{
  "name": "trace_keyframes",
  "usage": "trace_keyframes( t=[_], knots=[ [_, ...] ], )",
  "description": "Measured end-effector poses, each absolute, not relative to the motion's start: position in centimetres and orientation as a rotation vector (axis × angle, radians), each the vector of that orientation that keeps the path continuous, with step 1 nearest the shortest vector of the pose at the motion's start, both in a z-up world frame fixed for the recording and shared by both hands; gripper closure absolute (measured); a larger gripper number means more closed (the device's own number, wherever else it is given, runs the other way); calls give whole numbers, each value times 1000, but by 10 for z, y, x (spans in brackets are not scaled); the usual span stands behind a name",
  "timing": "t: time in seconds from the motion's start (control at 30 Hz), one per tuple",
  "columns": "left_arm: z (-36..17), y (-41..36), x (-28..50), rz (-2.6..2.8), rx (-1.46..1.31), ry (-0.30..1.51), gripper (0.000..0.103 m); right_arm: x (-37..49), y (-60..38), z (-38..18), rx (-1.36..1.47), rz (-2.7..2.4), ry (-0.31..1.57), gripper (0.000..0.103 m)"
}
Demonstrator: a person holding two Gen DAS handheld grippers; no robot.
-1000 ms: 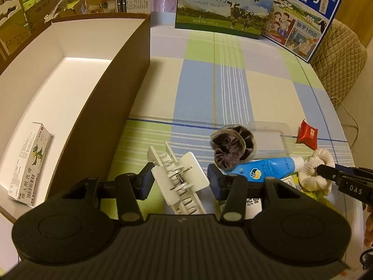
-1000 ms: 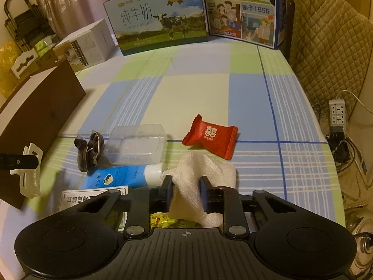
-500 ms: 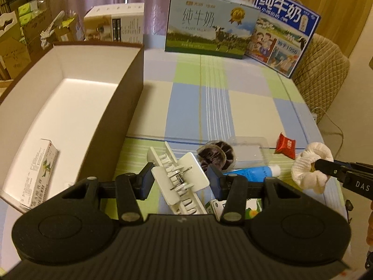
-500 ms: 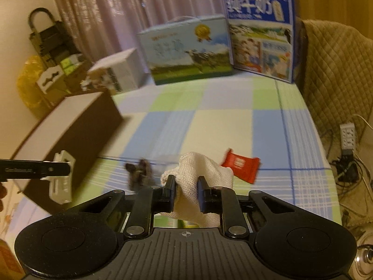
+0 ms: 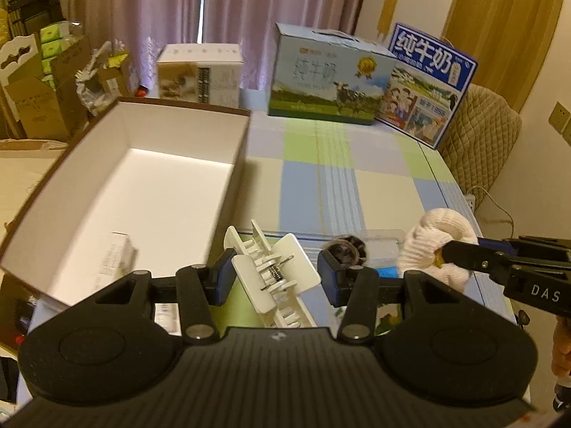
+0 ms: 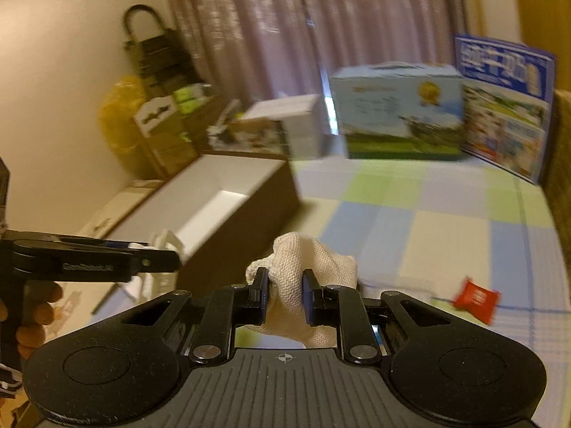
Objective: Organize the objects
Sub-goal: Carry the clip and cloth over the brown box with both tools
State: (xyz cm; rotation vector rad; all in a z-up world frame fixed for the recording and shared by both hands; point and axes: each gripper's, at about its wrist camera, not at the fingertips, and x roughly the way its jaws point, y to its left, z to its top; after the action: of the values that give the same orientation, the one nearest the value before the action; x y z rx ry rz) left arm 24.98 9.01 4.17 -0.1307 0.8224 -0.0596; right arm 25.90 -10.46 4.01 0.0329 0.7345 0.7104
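The left claw [image 5: 273, 280] is holding a white hair clip [image 5: 274, 278] between its part-closed fingers, carried above the table edge, with the open box [image 5: 235, 164] lying ahead and to its left. The right claw [image 6: 284, 296] is pinching a cream glove [image 6: 314, 271] tightly, jaws nearly together on the bunched fabric (it is hanging well off the table [image 6: 446, 235]), and the box is sitting ahead and to that claw's left too.

Judging by the layout, the tidying is only getting started. One small carton [image 5: 119, 260] is already lying inside the box, near its close corner. Two items are in the air, not yet dropped in. Left on the cloth beyond the claws are a dark scrunchie [image 5: 344, 249], a clear plastic case [image 5: 385, 246], a blue tube [image 5: 387, 271] and a red sachet [image 6: 476, 297] off to the right claw's right. Both held things are probably heading boxward next.
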Motion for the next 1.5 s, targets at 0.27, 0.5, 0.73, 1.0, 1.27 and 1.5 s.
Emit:
trace_keyframes(
  t=[0.27, 0.5, 0.73, 1.0, 1.27, 1.5],
  knots=[
    [55, 141, 231, -12, -145, 782, 59, 246, -25, 51, -7, 860, 691, 87],
    [58, 192, 227, 55, -146, 763, 59, 251, 36, 49, -45, 950, 685, 87],
    [50, 235, 240, 109, -146, 774, 59, 266, 80, 32, -88, 974, 710, 87],
    [35, 269, 262, 124, -135, 816, 59, 286, 111, 5, -144, 948, 780, 87],
    [11, 288, 285, 106, -131, 877, 59, 300, 133, -25, -221, 899, 851, 87],
    [-2, 296, 300, 88, -130, 909, 59, 309, 143, -37, -273, 868, 863, 86]
  ],
)
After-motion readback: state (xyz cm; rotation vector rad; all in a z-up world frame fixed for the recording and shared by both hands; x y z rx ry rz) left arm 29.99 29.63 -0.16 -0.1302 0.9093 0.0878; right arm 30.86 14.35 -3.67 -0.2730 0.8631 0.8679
